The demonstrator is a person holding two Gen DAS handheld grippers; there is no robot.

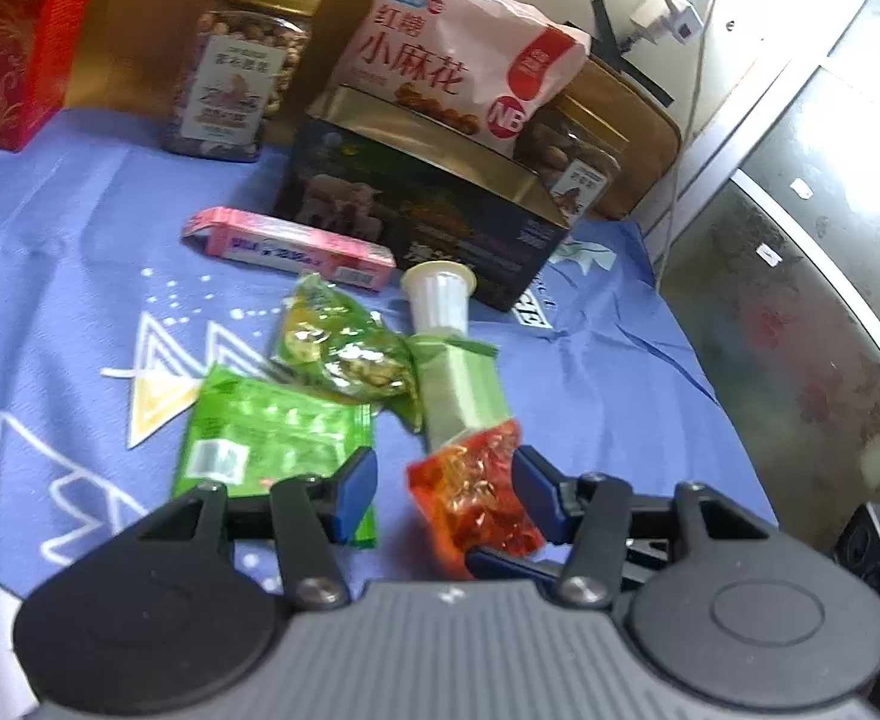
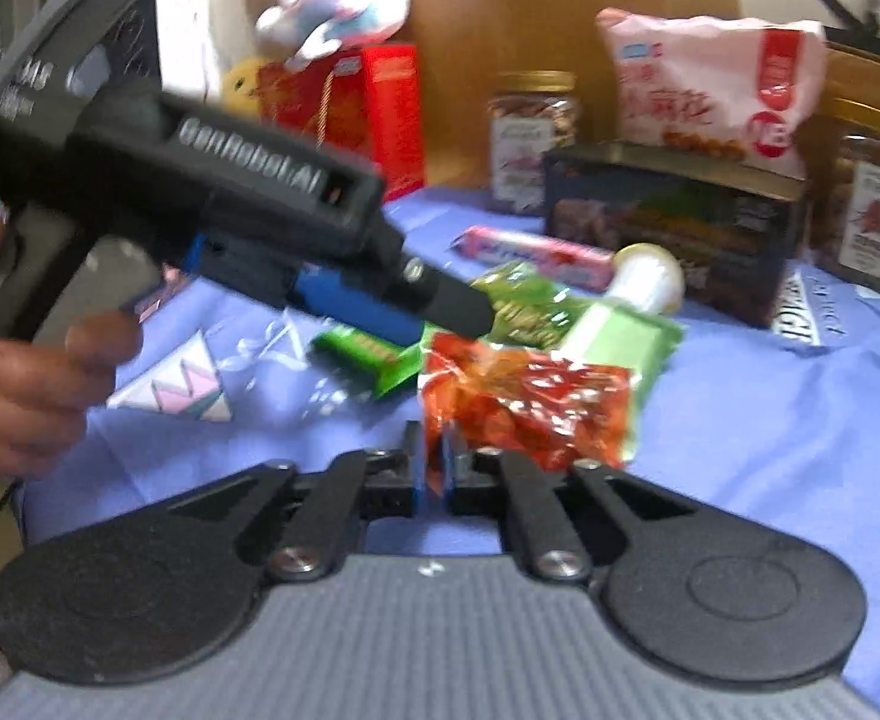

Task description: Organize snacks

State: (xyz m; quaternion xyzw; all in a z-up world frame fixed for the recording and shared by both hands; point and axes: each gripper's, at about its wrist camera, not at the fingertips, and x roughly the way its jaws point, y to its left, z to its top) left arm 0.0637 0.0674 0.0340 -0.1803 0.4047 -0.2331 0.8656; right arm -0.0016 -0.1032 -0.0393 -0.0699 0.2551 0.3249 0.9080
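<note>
On the blue printed cloth (image 1: 50, 228) strewn with snacks, my right gripper (image 2: 434, 471) pinches the orange-red snack packet (image 2: 530, 408) by its edge, lifting it clear for sorting, while my left gripper (image 1: 446, 489) hangs wide open beside it, holding nothing.

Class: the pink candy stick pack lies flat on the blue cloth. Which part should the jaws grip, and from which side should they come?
Grip the pink candy stick pack across its narrow width near the middle, coming from above. It is long, slim and flat on the blue cloth, and the dark box crowds its far side, so a low approach from there looks blocked.
</note>
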